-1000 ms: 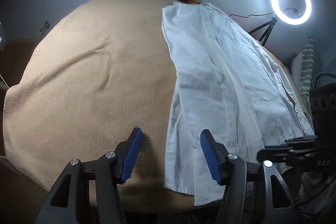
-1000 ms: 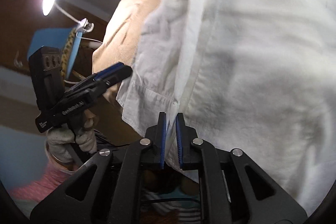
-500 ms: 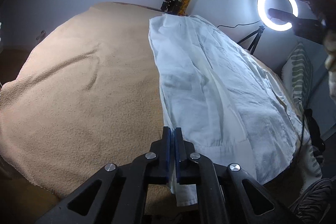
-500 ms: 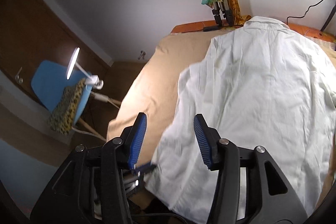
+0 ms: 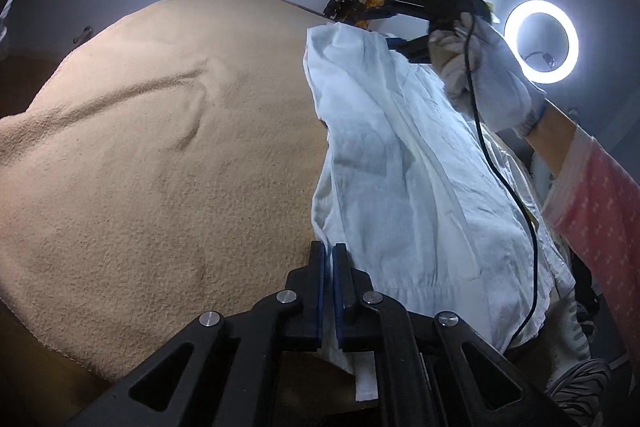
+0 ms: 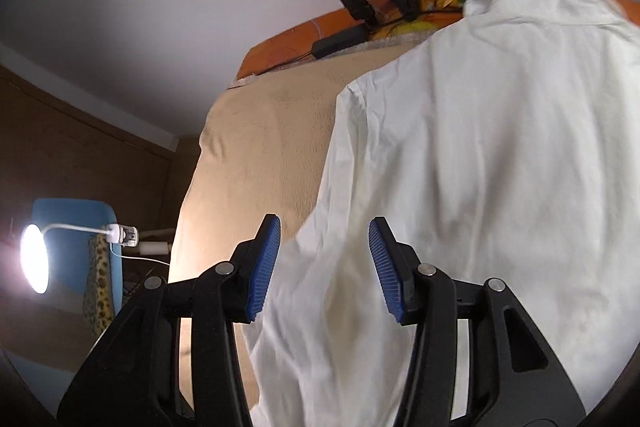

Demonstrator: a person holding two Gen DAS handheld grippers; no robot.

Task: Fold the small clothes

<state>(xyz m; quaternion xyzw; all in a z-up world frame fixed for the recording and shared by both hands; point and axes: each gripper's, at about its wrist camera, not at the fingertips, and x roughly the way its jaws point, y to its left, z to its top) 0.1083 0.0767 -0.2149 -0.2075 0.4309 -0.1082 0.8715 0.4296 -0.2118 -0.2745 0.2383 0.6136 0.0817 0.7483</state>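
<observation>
On the tan blanket [image 5: 140,167], right tool [image 6: 324,271] now open above shirt [image 6: 500,167].

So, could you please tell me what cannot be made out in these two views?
- Left wrist view: how much of the white shirt the left gripper pinches; its own black fingers cover the hem.
- Left wrist view: the right gripper tips, hidden behind the shirt's raised top edge.
- Right wrist view: the shirt's right side, cut off by the frame edge.
- Right wrist view: the tan blanket under the shirt, covered by it.
</observation>
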